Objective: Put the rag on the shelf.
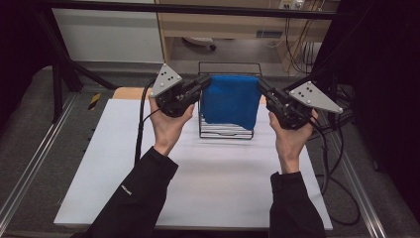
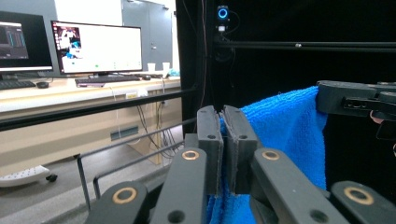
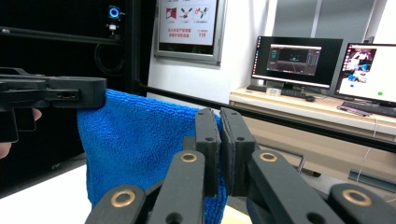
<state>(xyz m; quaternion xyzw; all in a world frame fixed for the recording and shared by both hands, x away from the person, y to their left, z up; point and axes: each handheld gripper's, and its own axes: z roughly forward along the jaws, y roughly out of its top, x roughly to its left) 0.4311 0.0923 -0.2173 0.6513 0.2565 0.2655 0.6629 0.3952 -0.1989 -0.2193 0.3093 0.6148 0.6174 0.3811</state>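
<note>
A blue towel (image 1: 230, 100) hangs stretched between the two grippers, above a black wire rack (image 1: 225, 130) at the back of the white table top. My left gripper (image 1: 207, 81) is shut on the towel's upper left corner. My right gripper (image 1: 260, 85) is shut on its upper right corner. In the left gripper view my left gripper (image 2: 222, 116) pinches the blue towel (image 2: 285, 135), and the other gripper (image 2: 352, 99) holds its far corner. In the right gripper view my right gripper (image 3: 219, 119) clamps the towel (image 3: 135, 149), with the other gripper (image 3: 51, 93) at the far corner.
The white table top (image 1: 198, 173) spreads in front of the rack. Cables trail from both grippers down the table's sides. A black frame bar (image 1: 198, 9) crosses overhead at the back. Desks with monitors (image 2: 95, 46) stand beyond the table.
</note>
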